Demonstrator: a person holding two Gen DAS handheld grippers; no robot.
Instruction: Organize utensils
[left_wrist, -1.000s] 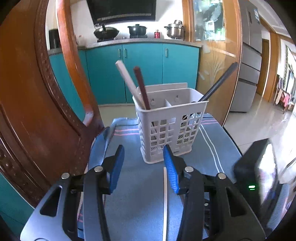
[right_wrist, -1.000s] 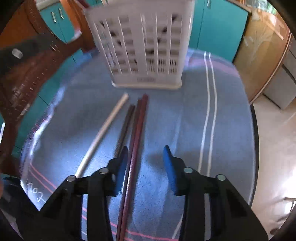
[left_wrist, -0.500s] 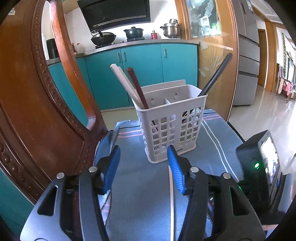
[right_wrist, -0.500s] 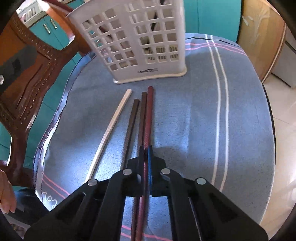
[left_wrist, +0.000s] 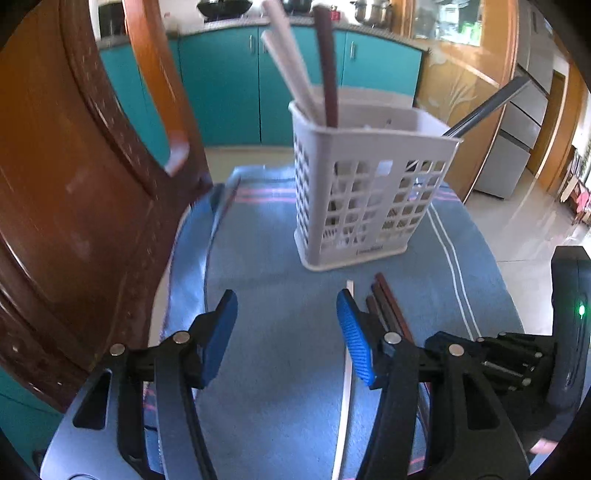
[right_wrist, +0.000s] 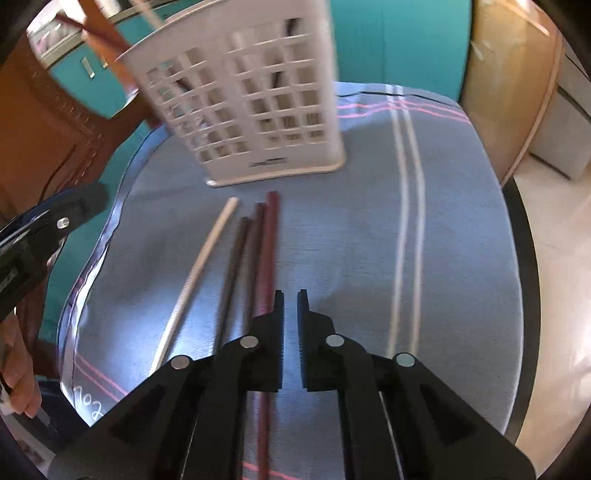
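A white slotted utensil basket (left_wrist: 364, 192) stands on the blue cloth and holds white, dark red and black chopsticks. It also shows in the right wrist view (right_wrist: 251, 110). In front of it lie a white chopstick (right_wrist: 199, 269), two dark brown ones (right_wrist: 236, 266) and a dark red one (right_wrist: 267, 251). My left gripper (left_wrist: 286, 332) is open and empty above the cloth, left of the chopsticks. My right gripper (right_wrist: 290, 321) has its jaws a narrow gap apart with nothing between them; the dark red chopstick lies under its left finger.
A carved wooden chair back (left_wrist: 74, 184) rises close on the left. The round table's edge (right_wrist: 521, 258) curves on the right, with tiled floor beyond. Teal cabinets (left_wrist: 229, 81) stand behind. A hand (right_wrist: 18, 369) shows at the lower left.
My right gripper closed on the dark red chopstick, then its jaws parted slightly and the stick now lies outside them. My left gripper tilted down and moved nearer the basket.
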